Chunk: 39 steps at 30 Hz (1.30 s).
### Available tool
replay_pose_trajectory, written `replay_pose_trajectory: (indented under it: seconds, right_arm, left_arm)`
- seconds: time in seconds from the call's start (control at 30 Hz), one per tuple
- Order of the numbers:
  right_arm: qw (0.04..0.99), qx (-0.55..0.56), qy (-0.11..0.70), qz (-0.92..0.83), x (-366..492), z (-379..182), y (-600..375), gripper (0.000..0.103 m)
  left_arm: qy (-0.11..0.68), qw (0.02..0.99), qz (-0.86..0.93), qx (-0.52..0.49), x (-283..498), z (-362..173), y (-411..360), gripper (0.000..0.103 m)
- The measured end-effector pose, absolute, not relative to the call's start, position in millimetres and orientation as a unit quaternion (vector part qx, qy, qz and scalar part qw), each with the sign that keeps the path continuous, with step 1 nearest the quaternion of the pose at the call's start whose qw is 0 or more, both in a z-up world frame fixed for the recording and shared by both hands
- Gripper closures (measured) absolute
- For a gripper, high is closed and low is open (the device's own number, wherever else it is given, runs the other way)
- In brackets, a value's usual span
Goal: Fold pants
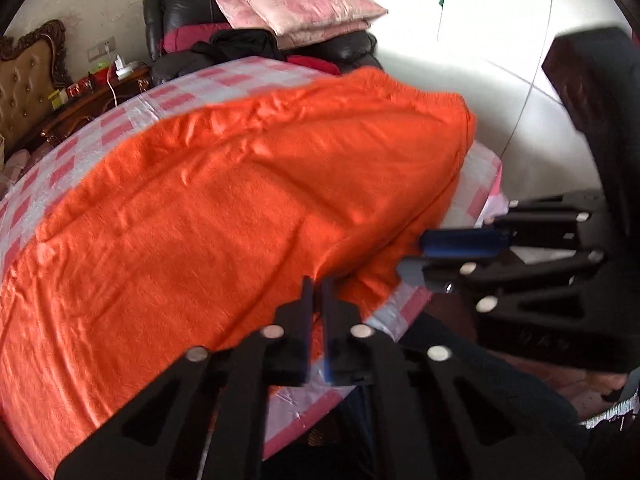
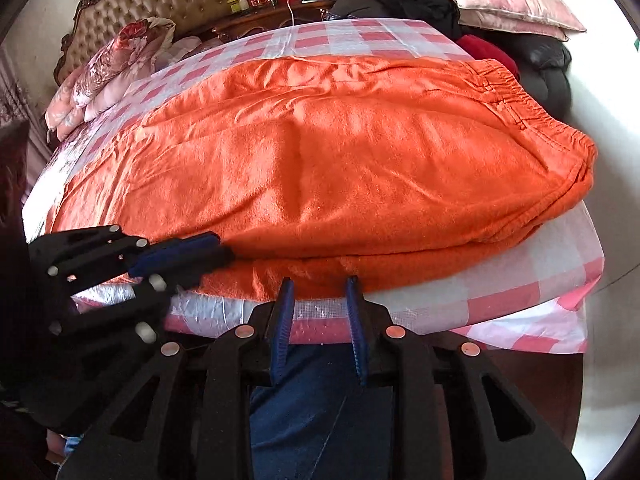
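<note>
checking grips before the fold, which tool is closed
The left tool: its fingers are pinched together on the near edge of the orange pants. The right tool has its fingers clearly apart at that edge.

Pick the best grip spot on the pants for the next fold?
Probably the near edge of the pants, coming in low from the table's front side. The pants lie flat, doubled lengthwise, waistband to the right, and that edge hangs closest to both grippers. The left gripper is shut at it; the right gripper stands open at it.
</note>
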State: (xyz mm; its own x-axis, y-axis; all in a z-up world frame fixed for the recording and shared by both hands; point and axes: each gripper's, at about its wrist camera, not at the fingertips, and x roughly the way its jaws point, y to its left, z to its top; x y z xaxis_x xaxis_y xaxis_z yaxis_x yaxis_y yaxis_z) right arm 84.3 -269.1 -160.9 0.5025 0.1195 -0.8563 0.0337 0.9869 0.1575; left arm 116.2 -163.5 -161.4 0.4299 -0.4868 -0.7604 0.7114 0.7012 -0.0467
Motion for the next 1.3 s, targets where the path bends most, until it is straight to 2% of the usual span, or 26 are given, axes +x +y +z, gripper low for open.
replay_pose_trajectory:
  seconds: [0.2, 0.53, 0.67, 0.77, 0.8, 1.0, 1.03, 1.07, 1.1, 1.13, 1.17, 1.2, 1.3]
  right_arm:
    - [0.864, 0.087, 0.496, 0.028, 84.5, -161.0, -271.7, 0.077]
    - [0.855, 0.091, 0.509, 0.021, 80.0, -156.1, -276.1, 0.077]
    - [0.873, 0.099, 0.478, 0.019, 70.5, -129.7, -285.9, 0.077]
    - [0.9, 0.085, 0.427, 0.022, 78.1, -108.3, -284.1, 0.07]
    - [0.906, 0.077, 0.417, 0.012, 83.5, -108.4, -283.8, 0.063]
    - [0.884, 0.043, 0.465, -0.021, 110.3, -148.8, -289.1, 0.062]
    - [0.884, 0.037, 0.465, -0.022, 107.6, -152.0, -288.9, 0.062]
    - [0.886, 0.026, 0.463, -0.023, 104.9, -154.1, -288.1, 0.062]
    - [0.887, 0.019, 0.461, -0.025, 102.4, -154.6, -287.2, 0.062]
    - [0.887, 0.018, 0.461, -0.026, 100.8, -155.2, -287.8, 0.062]
    - [0.887, 0.019, 0.461, -0.027, 100.3, -155.8, -288.1, 0.062]
    - [0.887, 0.018, 0.461, -0.029, 98.5, -156.3, -286.9, 0.062]
    - [0.888, 0.003, 0.459, -0.036, 96.2, -157.5, -282.5, 0.061]
  left_arm:
    - [0.377, 0.838, -0.371, 0.132, 96.0, -138.6, -154.7, 0.101]
    - [0.395, 0.826, -0.374, 0.144, 84.7, -160.2, -156.7, 0.102]
    - [0.398, 0.826, -0.375, 0.14, 85.7, -164.8, -156.2, 0.102]
    - [0.399, 0.825, -0.375, 0.138, 85.3, -168.0, -156.3, 0.101]
    - [0.4, 0.825, -0.374, 0.135, 85.5, -168.7, -155.7, 0.101]
    - [0.404, 0.826, -0.38, 0.1, 87.2, -165.2, -144.3, 0.098]
    - [0.4, 0.829, -0.382, 0.086, 86.1, -160.7, -139.4, 0.097]
    - [0.395, 0.832, -0.382, 0.078, 83.8, -156.5, -136.1, 0.091]
    - [0.387, 0.837, -0.38, 0.066, 82.4, -150.4, -130.5, 0.079]
    - [0.376, 0.848, -0.371, 0.051, 81.7, -143.7, -122.1, 0.072]
    - [0.366, 0.862, -0.35, 0.035, 83.1, -139.2, -112.2, 0.056]
    - [0.356, 0.877, -0.322, 0.019, 86.2, -136.4, -101.6, 0.047]
    - [0.341, 0.912, -0.229, 0.001, 104.2, -139.8, -63.5, 0.046]
